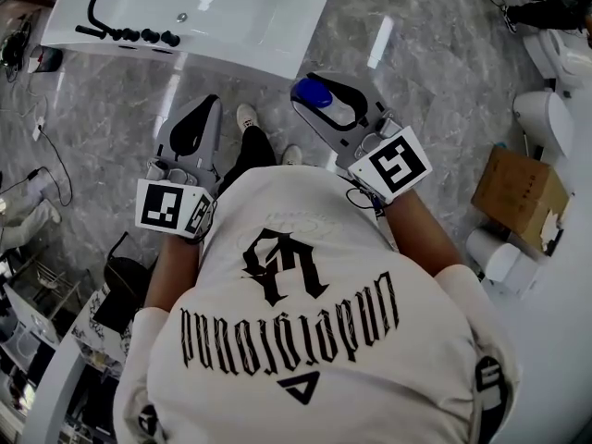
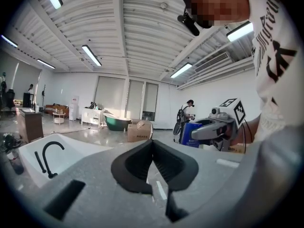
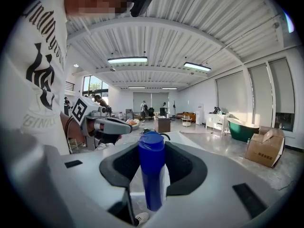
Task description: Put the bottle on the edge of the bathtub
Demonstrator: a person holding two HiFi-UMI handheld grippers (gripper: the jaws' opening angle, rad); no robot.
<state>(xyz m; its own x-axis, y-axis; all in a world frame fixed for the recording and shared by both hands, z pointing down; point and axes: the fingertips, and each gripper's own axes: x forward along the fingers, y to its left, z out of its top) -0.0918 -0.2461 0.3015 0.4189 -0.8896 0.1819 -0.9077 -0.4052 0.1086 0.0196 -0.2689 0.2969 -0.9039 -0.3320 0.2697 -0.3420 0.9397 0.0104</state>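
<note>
A blue bottle (image 1: 314,92) sits between the jaws of my right gripper (image 1: 311,87), held above the marble floor short of the white bathtub (image 1: 199,55). In the right gripper view the bottle (image 3: 152,175) stands upright between the black pads (image 3: 183,167), and my right gripper (image 3: 152,147) is shut on it. My left gripper (image 1: 210,103) hangs beside it to the left, jaw tips touching and nothing held. In the left gripper view, my left gripper (image 2: 152,143) shows closed tips, the bathtub (image 2: 28,156) lies low on the left, and the bottle (image 2: 191,133) shows at right.
A black faucet (image 1: 100,9) and several black knobs sit on the tub's left rim. A cardboard box (image 1: 518,192) and white fixtures (image 1: 546,118) stand at the right. Cables run along the floor at the left. The person's shoes (image 1: 248,117) are between the grippers.
</note>
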